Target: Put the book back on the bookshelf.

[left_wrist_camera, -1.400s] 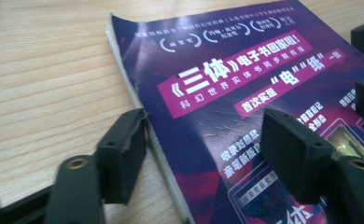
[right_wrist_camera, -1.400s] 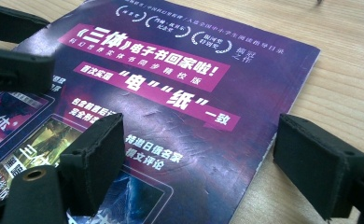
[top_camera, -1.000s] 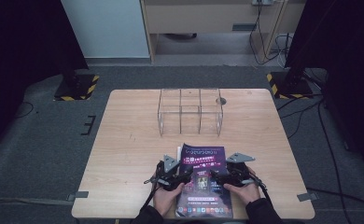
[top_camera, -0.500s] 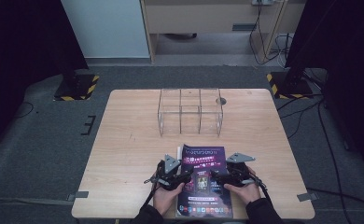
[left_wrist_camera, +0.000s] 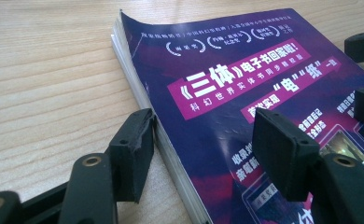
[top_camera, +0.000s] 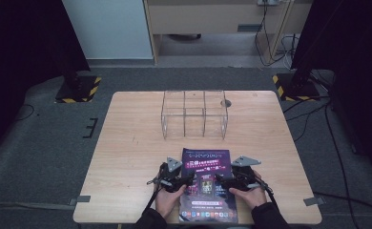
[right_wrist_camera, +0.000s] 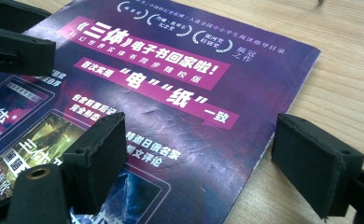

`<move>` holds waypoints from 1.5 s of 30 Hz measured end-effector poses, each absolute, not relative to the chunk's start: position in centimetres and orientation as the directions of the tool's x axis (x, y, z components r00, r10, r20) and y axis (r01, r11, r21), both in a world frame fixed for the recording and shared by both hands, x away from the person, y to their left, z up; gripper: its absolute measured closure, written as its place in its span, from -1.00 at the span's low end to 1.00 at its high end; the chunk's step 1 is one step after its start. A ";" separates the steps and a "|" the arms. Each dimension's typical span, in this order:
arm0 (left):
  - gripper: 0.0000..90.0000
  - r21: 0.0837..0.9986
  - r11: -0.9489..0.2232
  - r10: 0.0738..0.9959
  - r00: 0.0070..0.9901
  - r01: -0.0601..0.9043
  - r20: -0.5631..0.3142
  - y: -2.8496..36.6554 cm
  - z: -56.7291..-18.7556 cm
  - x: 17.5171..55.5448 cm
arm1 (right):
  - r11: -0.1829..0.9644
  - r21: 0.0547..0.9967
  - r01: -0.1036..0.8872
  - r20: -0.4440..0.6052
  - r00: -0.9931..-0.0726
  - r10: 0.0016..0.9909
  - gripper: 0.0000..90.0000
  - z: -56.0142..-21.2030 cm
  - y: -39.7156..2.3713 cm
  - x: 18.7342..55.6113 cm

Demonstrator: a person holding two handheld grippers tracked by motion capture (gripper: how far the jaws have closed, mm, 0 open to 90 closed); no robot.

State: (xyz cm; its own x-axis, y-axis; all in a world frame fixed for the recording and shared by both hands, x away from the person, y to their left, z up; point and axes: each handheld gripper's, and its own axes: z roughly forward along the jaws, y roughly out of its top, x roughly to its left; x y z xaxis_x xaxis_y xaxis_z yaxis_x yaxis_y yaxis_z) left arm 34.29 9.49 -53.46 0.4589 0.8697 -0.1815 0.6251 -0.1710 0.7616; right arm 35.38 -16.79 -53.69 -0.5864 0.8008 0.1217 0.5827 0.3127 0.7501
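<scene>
On the wooden table (top_camera: 127,143) I see the purple book (top_camera: 207,164) lying flat at the near edge, its long axis running away from me toward the clear divided box (top_camera: 194,114). My left gripper (top_camera: 178,180) straddles its left edge, jaws just opening, not pressing. My right gripper (top_camera: 226,181) straddles the right edge, jaws apart.

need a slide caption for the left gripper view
Left gripper open astride the page edge of a purple book lying flat on the wooden table.
</scene>
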 end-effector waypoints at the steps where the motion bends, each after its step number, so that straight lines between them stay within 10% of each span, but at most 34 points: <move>1: -0.18 0.761 -0.166 0.869 0.458 0.627 -0.188 9.5 -53.5 34.6 | 0.313 0.750 0.582 0.122 -0.587 0.801 -0.59 -53.7 -16.8 35.4; 30: -0.08 0.765 -0.139 0.803 0.524 0.629 -0.285 8.7 -53.4 33.0 | 0.317 0.751 0.579 0.125 -0.597 0.793 -0.56 -53.7 -17.0 35.4; 45: 0.19 0.746 -0.205 0.838 0.507 0.633 -0.200 7.9 -52.9 33.2 | 0.309 0.751 0.584 0.134 -0.592 0.795 -0.52 -53.7 -17.1 35.4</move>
State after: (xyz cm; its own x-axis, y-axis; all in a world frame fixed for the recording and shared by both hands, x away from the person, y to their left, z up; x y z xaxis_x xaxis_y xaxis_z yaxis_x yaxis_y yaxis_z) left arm 33.17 7.87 -52.86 0.5073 0.8383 -0.1999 0.6330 -0.2051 0.7465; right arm 35.45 -17.10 -53.67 -0.5917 0.7950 0.1336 0.5841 0.3085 0.7508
